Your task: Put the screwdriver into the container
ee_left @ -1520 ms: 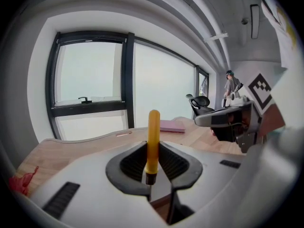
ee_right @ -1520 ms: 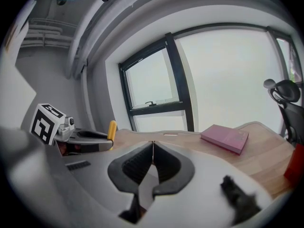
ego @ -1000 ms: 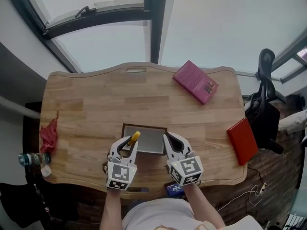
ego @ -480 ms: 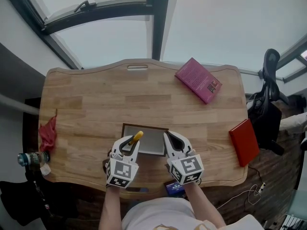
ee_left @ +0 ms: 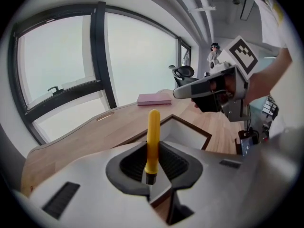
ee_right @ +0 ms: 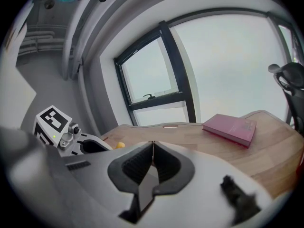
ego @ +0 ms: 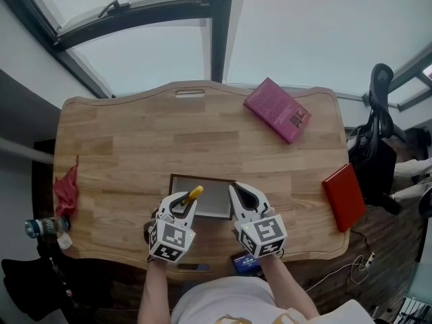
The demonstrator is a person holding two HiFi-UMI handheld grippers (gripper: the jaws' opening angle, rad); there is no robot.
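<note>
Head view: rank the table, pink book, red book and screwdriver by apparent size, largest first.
1. Table.
2-3. Pink book and red book: they look about alike, so no ranking between them.
4. Screwdriver, only its yellow handle showing from the left gripper.

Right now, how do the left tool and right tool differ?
Grip: the left tool is shut on the screwdriver, whose yellow handle pokes out past its jaws. The right tool is shut on nothing.
Place: the left tool sits at the near left corner of the container, the right tool at its near right corner.
Shared: both point away from the person, side by side, each carrying a marker cube.
</note>
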